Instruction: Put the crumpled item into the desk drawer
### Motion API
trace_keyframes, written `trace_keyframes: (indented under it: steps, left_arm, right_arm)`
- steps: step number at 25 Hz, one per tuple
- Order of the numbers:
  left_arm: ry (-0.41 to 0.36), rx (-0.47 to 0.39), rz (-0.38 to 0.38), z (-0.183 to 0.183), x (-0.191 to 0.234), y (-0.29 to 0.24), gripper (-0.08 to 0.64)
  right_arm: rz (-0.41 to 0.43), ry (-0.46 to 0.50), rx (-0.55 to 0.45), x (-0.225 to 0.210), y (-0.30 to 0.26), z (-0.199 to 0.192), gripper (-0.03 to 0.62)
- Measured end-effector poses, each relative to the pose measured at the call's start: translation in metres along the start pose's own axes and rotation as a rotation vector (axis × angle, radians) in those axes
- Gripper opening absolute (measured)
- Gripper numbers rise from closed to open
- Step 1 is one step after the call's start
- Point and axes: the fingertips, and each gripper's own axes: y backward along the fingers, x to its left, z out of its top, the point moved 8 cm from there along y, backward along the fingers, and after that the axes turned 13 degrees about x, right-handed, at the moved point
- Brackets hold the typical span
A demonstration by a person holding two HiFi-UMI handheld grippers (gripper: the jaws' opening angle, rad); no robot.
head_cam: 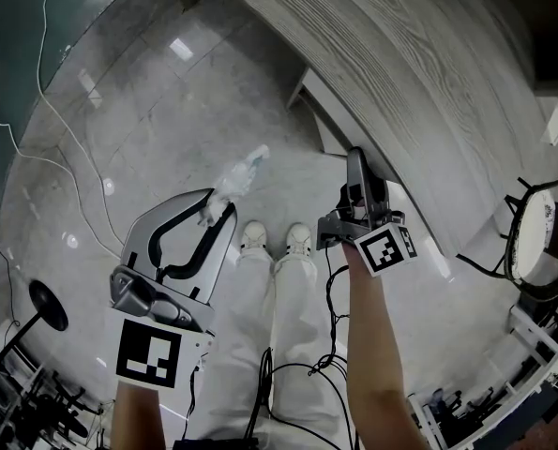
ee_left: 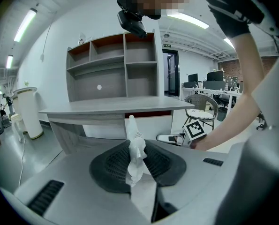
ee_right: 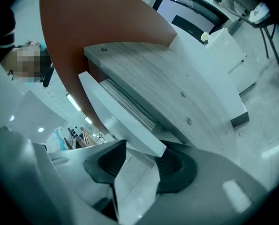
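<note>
The floor [head_cam: 166,92] on the left is glossy pale stone-look tile that catches the ceiling lights. Over it the left gripper [head_cam: 216,212], a smooth grey shell with a black inner lining, has its jaws closed on the crumpled item [head_cam: 233,181]. This is a thin, white, wrinkled wad, papery or film-like, twisted to a point that sticks out past the fingertips. In the left gripper view its ribbed black pads [ee_left: 112,165] press the wad from both sides, and the wad stands upright between them. It is in the air in front of the desk and not in the drawer.

Just right of that, a pair of white shoes [head_cam: 253,239] stands side by side on the tile below white trouser legs.

Further right, the right gripper [head_cam: 357,162] reaches to the desk's edge. Its jaws stand wide apart. The drawer front [ee_right: 116,114], a flat, smooth white slab with a squared corner, lies between the dark ribbed pads [ee_right: 177,165], and I cannot see them pinching it. Grooved grey rails show behind the slab.

The desk [head_cam: 419,73] has a grey top with strong wood grain and a long straight edge. At the far right stands a chair [head_cam: 539,237] with a round pale seat in a thin dark frame.
</note>
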Motion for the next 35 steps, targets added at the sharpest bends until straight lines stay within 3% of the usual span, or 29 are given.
trace_keyframes:
  steps: [8, 17, 23, 30, 35]
  left_arm:
    - [0.006, 0.001, 0.009, -0.003, 0.0, 0.0, 0.08]
    - [0.009, -0.001, 0.021, -0.003, 0.003, 0.004, 0.08]
    - [0.01, -0.004, 0.025, -0.002, 0.001, 0.005, 0.08]
    - [0.007, -0.003, 0.022, -0.003, -0.002, 0.006, 0.08]
    - [-0.015, -0.003, 0.014, -0.001, -0.003, 0.006, 0.08]
  right_arm:
    - [0.051, 0.073, 0.044, 0.002, 0.009, -0.002, 0.114]
    - [0.057, 0.126, 0.104, 0.008, 0.013, -0.008, 0.097]
    - [0.08, 0.195, 0.2, 0.024, 0.023, -0.031, 0.085]
    - [0.067, 0.224, 0.234, 0.025, 0.027, -0.035, 0.086]
    - [-0.012, 0.249, 0.261, 0.023, 0.023, -0.039, 0.094]
